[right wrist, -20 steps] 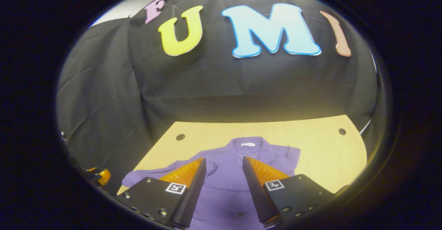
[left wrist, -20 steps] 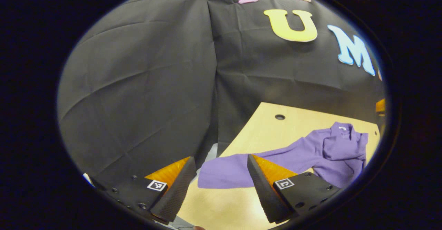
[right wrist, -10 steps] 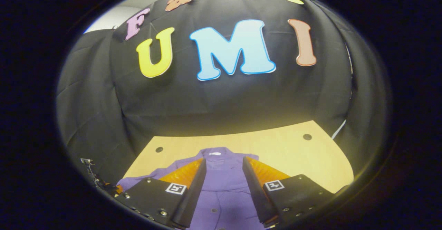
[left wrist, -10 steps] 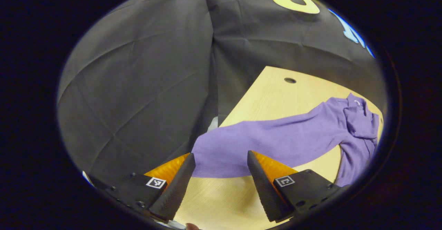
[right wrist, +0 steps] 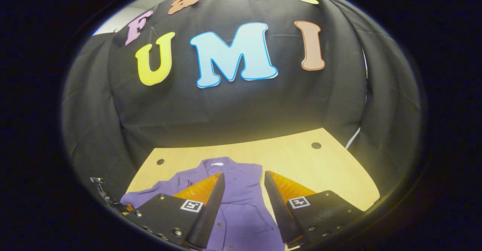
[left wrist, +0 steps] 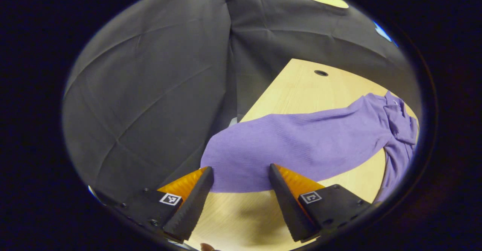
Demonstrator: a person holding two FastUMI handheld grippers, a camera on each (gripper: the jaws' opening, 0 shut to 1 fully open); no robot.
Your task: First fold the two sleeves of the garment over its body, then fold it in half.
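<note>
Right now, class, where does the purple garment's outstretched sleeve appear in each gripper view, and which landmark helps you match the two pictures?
Left gripper view: the sleeve stretches across the lower middle, its cuff end just ahead of the open left gripper.
Right gripper view: the sleeve lies at lower left, beside the right gripper.
Shared landmark: the hole in the wooden table near the collar.

The garment I'm working on is a purple long-sleeved shirt (right wrist: 241, 200) with a collar and a row of buttons down its front, lying face up on the table (right wrist: 301, 160), collar toward the far edge. In my left gripper view its sleeve (left wrist: 297, 145) stretches out flat from the shoulder toward the table's left edge, the cuff end reaching that edge. In my right gripper view that sleeve reaches the near-left corner, not yet folded over the body.
</note>
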